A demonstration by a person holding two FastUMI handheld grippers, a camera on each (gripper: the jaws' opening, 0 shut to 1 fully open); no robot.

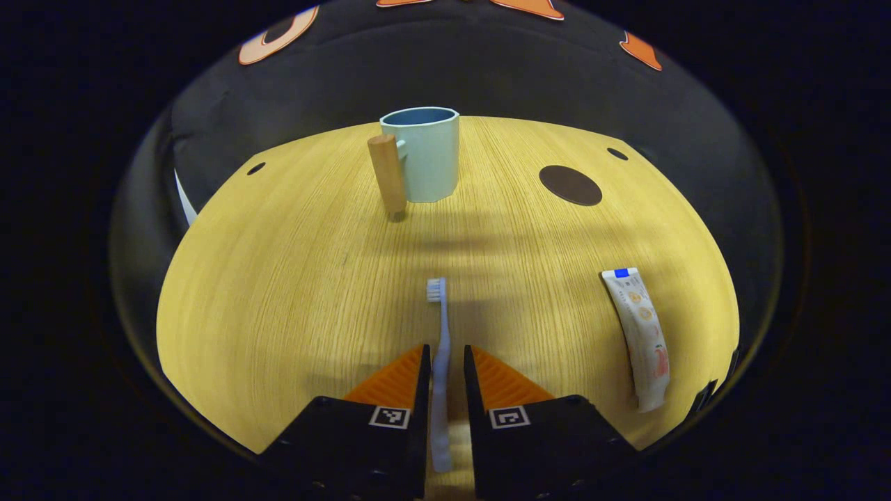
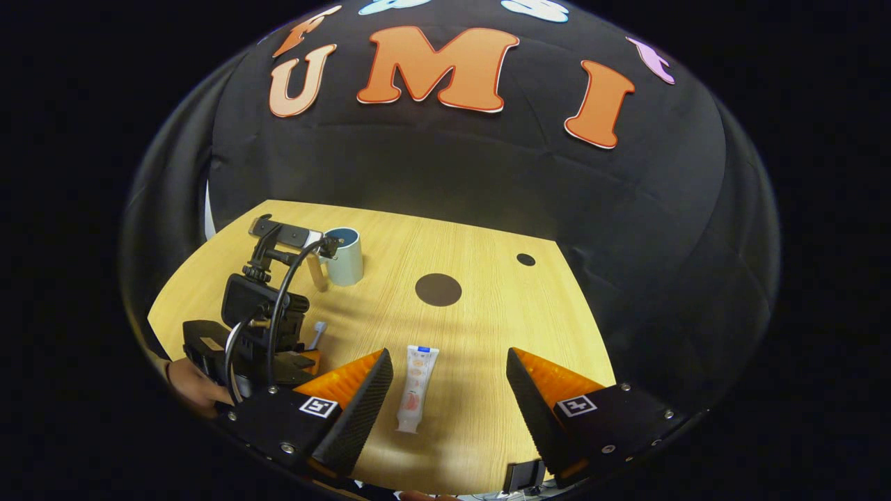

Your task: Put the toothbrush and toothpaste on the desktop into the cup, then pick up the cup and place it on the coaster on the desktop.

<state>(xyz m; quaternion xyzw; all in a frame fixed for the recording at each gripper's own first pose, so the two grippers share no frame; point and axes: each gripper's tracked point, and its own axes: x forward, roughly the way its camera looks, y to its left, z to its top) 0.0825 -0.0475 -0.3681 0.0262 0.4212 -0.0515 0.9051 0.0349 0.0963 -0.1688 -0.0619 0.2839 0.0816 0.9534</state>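
Flanking the toothbrush (image 1: 440, 362) handle on the table (image 1: 278, 313), the left claw (image 1: 443, 365) is nearly closed. Right claw (image 2: 449, 379) gapes wide over the toothpaste (image 2: 416, 388). Cup (image 1: 426, 153) stands apart from coaster (image 1: 570, 185).

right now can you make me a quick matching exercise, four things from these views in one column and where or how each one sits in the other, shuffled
Things:
1. toothbrush
2. toothpaste
3. cup
4. coaster

Places or states:
A. upright at the far side of the desktop, wooden handle to its left in the left gripper view
B. flat dark disc, bare, to the right of the cup
C. lying between the nearly closed fingers of the left gripper
D. lying on the desktop between the wide-open fingers of the right gripper, untouched

Pairs: 1-C, 2-D, 3-A, 4-B
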